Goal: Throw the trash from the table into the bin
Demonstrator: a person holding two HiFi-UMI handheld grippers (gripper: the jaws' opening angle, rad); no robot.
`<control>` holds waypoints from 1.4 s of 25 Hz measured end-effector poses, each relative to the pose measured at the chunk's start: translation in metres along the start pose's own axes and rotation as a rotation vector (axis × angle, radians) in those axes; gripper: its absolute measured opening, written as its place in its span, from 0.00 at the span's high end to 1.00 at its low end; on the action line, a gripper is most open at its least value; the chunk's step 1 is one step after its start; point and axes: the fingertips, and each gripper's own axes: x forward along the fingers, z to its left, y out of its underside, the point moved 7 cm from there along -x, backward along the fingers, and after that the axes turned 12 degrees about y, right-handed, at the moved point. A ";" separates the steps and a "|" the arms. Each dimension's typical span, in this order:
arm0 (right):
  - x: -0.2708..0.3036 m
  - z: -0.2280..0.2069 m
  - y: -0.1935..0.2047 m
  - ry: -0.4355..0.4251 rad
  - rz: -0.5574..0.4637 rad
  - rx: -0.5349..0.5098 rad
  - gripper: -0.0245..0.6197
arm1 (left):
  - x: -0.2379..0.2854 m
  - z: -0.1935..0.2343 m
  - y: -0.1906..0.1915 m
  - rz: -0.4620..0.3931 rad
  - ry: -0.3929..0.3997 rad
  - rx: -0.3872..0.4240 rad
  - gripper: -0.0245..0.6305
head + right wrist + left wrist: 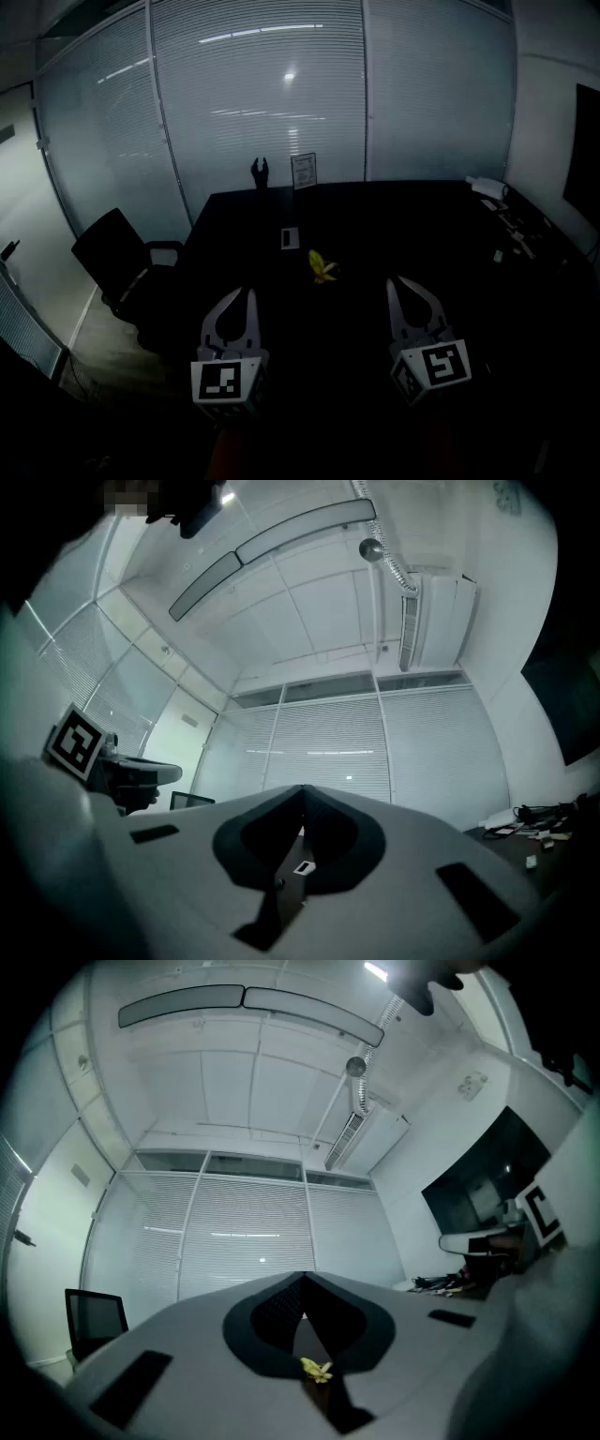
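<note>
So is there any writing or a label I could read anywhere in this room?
Upright sign at the far edge of the table: print too small to read.
Small card on the table: unreadable.
Left gripper, right gripper: square marker patterns, no words.

A large dark worktop [394, 234] fills the middle of the head view. A yellow banana peel [322, 267] lies near its centre, touching nothing else. Just beyond the peel and slightly left, a small pale rectangular object [290, 238] lies flat on the surface. At the far edge a white sign card [304, 171] stands upright. A small dark object [260, 172] stands just beside it on the left, too dim to identify. A white bundle [487, 187] rests at the far right corner. From there, cables and small items [517, 230] lie scattered along the right edge.
</note>
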 end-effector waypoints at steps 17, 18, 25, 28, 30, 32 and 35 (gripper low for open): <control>0.038 0.033 0.022 0.014 0.029 0.019 0.96 | 0.005 0.052 0.019 0.004 0.008 -0.011 0.96; 0.042 0.036 0.025 0.015 0.030 0.020 0.96 | 0.006 0.056 0.021 0.003 0.012 -0.009 0.96; 0.071 0.050 0.040 0.019 0.022 0.026 0.96 | 0.025 0.082 0.036 0.010 0.013 -0.001 0.96; 0.091 0.041 0.048 0.008 0.017 0.027 0.96 | 0.043 0.086 0.045 0.017 0.004 0.002 0.96; 0.110 0.031 0.055 -0.012 0.025 0.027 0.96 | 0.064 0.088 0.050 0.020 -0.011 0.001 0.96; 0.133 0.017 0.062 -0.032 0.035 0.029 0.96 | 0.089 0.088 0.053 0.023 -0.026 0.003 0.96; 0.167 -0.003 0.071 -0.059 0.030 0.032 0.96 | 0.122 0.089 0.058 0.022 -0.059 0.008 0.96</control>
